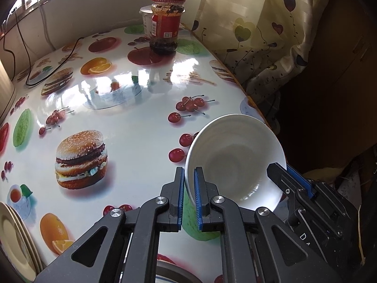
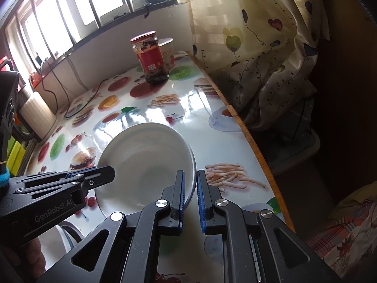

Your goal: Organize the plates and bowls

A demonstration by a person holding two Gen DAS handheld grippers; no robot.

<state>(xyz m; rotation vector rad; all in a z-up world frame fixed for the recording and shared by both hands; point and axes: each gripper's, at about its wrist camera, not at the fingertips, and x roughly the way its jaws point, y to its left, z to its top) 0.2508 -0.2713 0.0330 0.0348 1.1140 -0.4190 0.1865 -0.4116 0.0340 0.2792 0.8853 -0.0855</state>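
A white bowl [image 1: 235, 155] is held tilted over the fruit-and-burger printed table [image 1: 132, 122], near its right edge. My left gripper [image 1: 189, 172] is shut on the bowl's left rim, with the rim pinched between its blue pads. My right gripper [image 1: 280, 168] comes in from the right and is shut on the opposite rim. In the right wrist view the same bowl [image 2: 146, 155] fills the middle. There my right gripper [image 2: 189, 174] clamps its right rim and my left gripper [image 2: 106, 168] clamps its left rim. A stack of cream plates [image 1: 14, 231] sits at the table's lower left.
A red-lidded jar [image 1: 167, 23] and a white cup [image 1: 146, 18] stand at the far end of the table. A black cable [image 1: 54, 68] trails across the back left. A curtain [image 1: 259, 35] hangs past the table's right edge. Another dish rim [image 2: 68, 233] shows below my left gripper.
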